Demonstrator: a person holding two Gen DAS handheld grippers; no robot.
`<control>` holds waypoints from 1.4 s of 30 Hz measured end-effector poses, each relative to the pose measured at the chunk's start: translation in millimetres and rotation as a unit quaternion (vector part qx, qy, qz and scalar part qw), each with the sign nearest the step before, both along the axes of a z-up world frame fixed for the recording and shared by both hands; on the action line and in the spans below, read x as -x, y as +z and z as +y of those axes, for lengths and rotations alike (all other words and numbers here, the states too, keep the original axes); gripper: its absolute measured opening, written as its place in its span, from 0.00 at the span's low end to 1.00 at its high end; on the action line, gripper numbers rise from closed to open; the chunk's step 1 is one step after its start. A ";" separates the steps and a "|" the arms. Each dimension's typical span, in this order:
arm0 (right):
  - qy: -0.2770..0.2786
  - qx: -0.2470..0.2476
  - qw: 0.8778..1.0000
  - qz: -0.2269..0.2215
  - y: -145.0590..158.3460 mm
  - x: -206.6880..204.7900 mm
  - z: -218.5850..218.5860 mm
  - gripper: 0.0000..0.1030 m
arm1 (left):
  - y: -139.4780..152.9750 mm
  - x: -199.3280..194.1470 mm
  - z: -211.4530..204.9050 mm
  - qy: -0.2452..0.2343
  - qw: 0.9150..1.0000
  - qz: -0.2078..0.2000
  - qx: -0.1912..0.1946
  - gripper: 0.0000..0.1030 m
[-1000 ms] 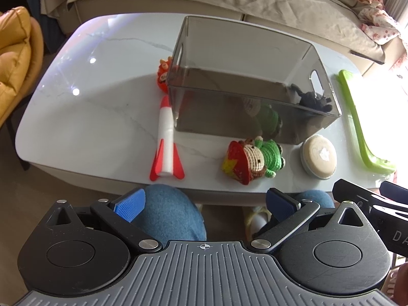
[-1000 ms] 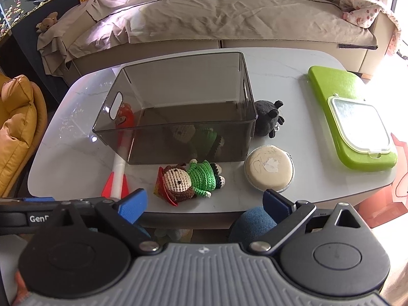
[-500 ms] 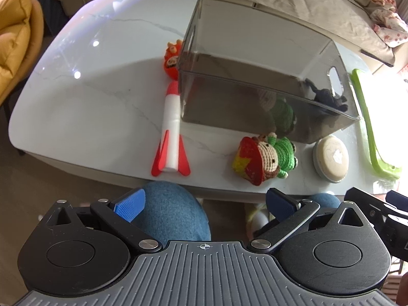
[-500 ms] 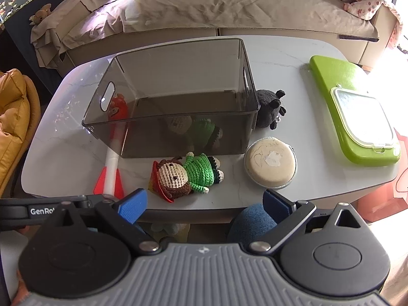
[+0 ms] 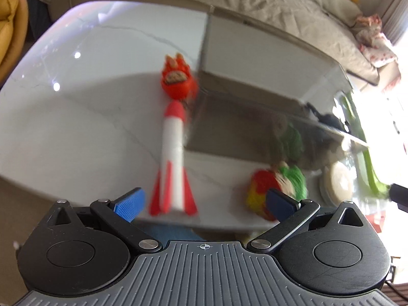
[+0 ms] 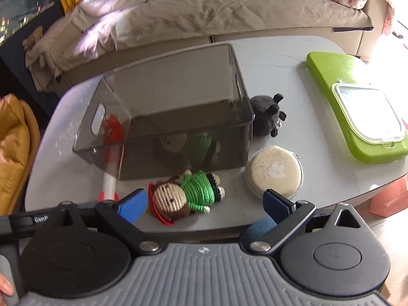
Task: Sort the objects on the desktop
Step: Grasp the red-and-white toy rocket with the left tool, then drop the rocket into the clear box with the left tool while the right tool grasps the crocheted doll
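Left wrist view (blurred):
- The left tool (image 5: 204, 201) hangs at the near edge of the white marble desk (image 5: 76, 117), its 2 blue-padded fingers (image 5: 128, 204) spread wide apart with nothing between them.
- A toy rocket (image 5: 173, 163), white with a red nose and red fins, lies on the desk just ahead of the tool, nose pointing away, fins near the desk's edge.
- An orange-red toy figure (image 5: 178, 81) sits just beyond the rocket's nose, beside the left wall of the smoky transparent bin (image 5: 255, 97).
- A crocheted doll (image 5: 278, 188) in red, yellow and green lies in front of the bin, to the right of the rocket and partly behind the tool's right finger.
- A round beige disc (image 5: 336, 183) lies further right, with a green object (image 5: 369, 173) at the desk's right side.

Right wrist view:
- The right tool (image 6: 205, 204) also hovers at the desk's near edge, fingers (image 6: 132, 206) fully parted and holding nothing.
- The crocheted doll (image 6: 186, 196), in a green jumper, lies on its side between the 2 fingers' line of sight, just in front of the bin (image 6: 165, 107), which is empty; the doll's reflection shows in its front wall.
- The round beige disc (image 6: 274, 173) rests at the bin's front right corner.
- A dark grey plush toy (image 6: 266, 117) touches the bin's right wall.
- A lime-green case (image 6: 357, 104) with a clear window lies well apart on the right.
- The rocket (image 6: 109, 178) and the orange-red figure (image 6: 113, 130) show through and beside the bin's left wall.
- A sofa (image 6: 204, 7) with a beige cover stands behind the desk (image 6: 280, 56).
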State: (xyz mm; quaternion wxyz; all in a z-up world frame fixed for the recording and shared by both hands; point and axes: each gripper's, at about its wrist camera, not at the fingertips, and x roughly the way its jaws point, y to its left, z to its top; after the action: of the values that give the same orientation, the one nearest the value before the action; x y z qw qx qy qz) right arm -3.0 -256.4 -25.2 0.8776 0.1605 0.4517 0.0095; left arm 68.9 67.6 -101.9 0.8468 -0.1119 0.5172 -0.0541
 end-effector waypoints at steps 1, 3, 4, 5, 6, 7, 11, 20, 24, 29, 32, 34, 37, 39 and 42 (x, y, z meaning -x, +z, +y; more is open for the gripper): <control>-0.014 -0.024 0.999 -0.020 -1.4 2.0 -8.6 0.95 | -6.9 -7.5 8.2 0.006 1.000 -0.005 0.005 1.00; -0.042 -0.093 0.994 -0.045 -10.4 4.5 -27.7 0.97 | -23.1 -25.2 21.1 0.008 1.000 0.001 0.017 1.00; -0.055 -0.132 0.988 -0.054 -16.5 5.3 -37.6 0.99 | -32.0 -34.8 24.4 0.004 1.000 0.014 0.016 1.00; -0.067 -0.166 0.983 -0.052 -22.7 4.0 -46.5 1.00 | -40.9 -44.6 25.3 0.000 1.000 0.029 0.002 1.00; -0.074 -0.188 0.979 -0.031 -29.4 -1.5 -53.4 1.00 | -48.7 -53.1 22.7 -0.006 0.999 0.041 -0.025 1.00; -0.079 -0.201 0.976 -0.015 -34.9 -6.1 -59.0 1.00 | -54.5 -59.6 17.7 -0.020 0.997 0.043 -0.053 1.00; -0.080 -0.100 0.991 -0.040 -32.8 -7.7 -55.4 1.00 | -79.5 -83.0 -3.0 -0.081 0.985 0.091 -0.119 1.00; -0.023 -0.042 0.996 -0.079 -27.3 -3.6 -39.8 1.00 | -81.2 -94.7 -13.0 -0.096 0.986 0.071 -0.117 0.58; -0.029 -0.069 0.995 -0.068 -33.3 -0.4 -47.3 1.00 | -64.3 -86.2 16.1 -0.075 0.991 0.087 -0.062 0.29; -0.043 -0.097 0.992 -0.061 -42.3 3.4 -64.1 1.00 | 0.8 -48.0 42.7 -0.079 0.996 0.050 -0.006 0.29; -0.037 -0.094 0.993 -0.056 -49.2 4.0 -71.2 1.00 | 73.6 -31.6 35.5 -0.105 0.994 -0.014 0.037 0.30; -0.033 -0.088 0.994 -0.054 -54.2 -0.3 -71.2 1.00 | 115.7 -39.4 16.7 -0.125 0.989 -0.051 0.052 0.30; -0.025 -0.113 0.992 -0.048 -59.3 -10.7 -64.7 1.00 | 143.2 -76.1 -30.0 -0.150 0.985 -0.059 0.052 0.30; -0.013 -0.129 0.991 -0.045 -60.4 -14.1 -59.1 1.00 | 130.8 -112.3 -70.8 -0.161 0.986 -0.034 0.014 0.30; 0.005 -0.126 0.991 -0.046 -59.7 -11.0 -53.5 1.00 | 79.1 -159.9 -116.6 -0.155 0.986 0.041 -0.050 0.30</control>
State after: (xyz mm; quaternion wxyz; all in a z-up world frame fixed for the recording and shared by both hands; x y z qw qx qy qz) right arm 8.0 -309.8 -84.9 0.8701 0.2671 0.4067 0.0786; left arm 228.8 -49.0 -22.8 0.8106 0.0100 0.5650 -0.1538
